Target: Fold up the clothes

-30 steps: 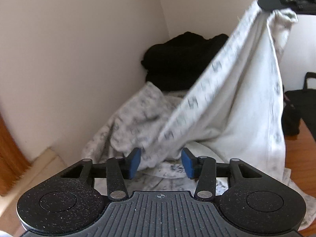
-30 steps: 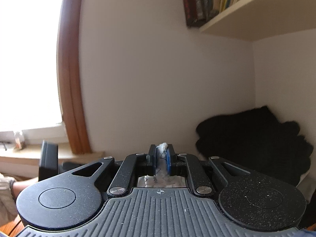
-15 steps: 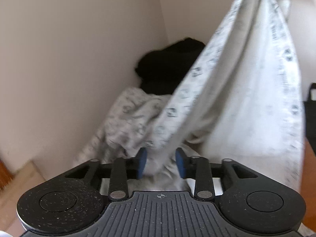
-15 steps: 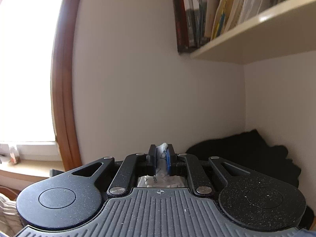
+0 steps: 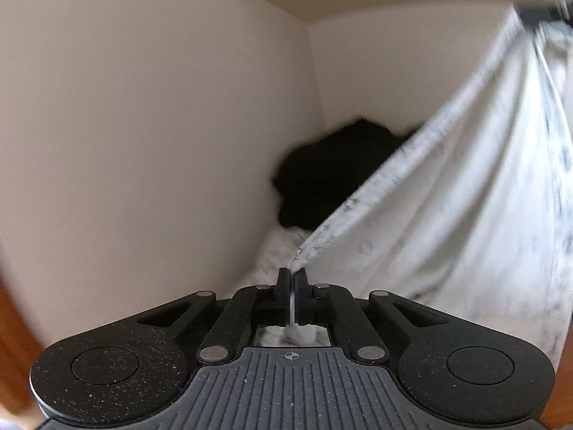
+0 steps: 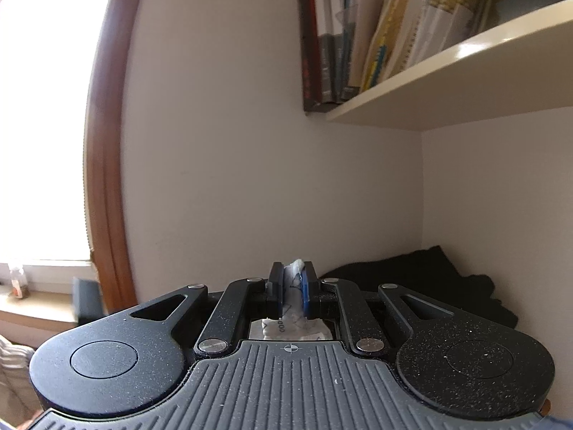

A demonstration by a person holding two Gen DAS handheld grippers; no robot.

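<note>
White printed cloth up in air, pinched by left gripper low, right gripper high, both clamped on edge. Best: pull apart gently, keep edge tight, stay clear of black clothes pile.

Books upright on wall shelf.

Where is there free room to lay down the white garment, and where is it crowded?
The corner is crowded: a black pile of clothes sits there, with more white fabric in front of it. No bare surface shows in either view. The white garment hangs stretched between the left tongs and the right tongs.
</note>
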